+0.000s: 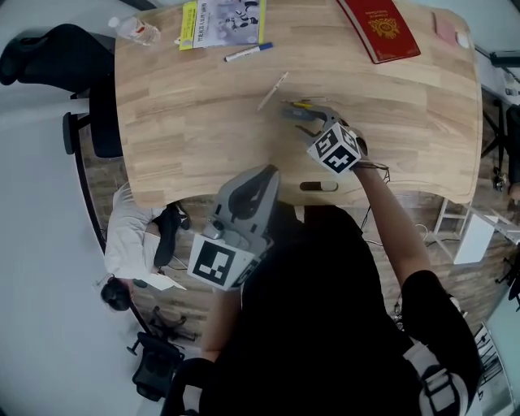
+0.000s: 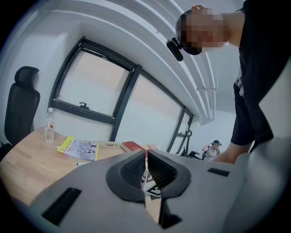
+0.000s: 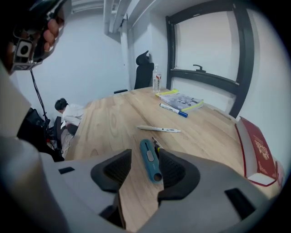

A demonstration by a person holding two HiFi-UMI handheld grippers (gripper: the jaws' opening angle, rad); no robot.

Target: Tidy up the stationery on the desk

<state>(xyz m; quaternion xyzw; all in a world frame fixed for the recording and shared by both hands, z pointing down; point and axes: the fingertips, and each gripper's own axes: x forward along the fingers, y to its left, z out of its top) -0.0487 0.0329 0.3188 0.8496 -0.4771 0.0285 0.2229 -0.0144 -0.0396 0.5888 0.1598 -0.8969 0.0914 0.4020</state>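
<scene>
A teal utility knife (image 3: 149,160) lies flat on the wooden desk (image 3: 109,123), between the jaws of my right gripper (image 3: 146,171), whose pads stand apart from it, open. A small yellow-and-black item (image 3: 157,144) lies against the knife's right side. In the head view the right gripper (image 1: 307,119) points down at the knife (image 1: 294,113) in the middle of the desk. Farther off lie a white pen (image 3: 159,129) and a blue-capped marker (image 3: 173,109). My left gripper (image 1: 264,175) hangs at the desk's front edge, shut and empty (image 2: 146,170).
At the far edge are a yellow-and-white booklet (image 1: 222,22), a water bottle (image 1: 136,31) and a red book (image 1: 380,28). A dark oblong item (image 1: 318,186) sits near the front edge. An office chair (image 1: 57,53) stands at the left; a person (image 1: 134,244) sits on the floor.
</scene>
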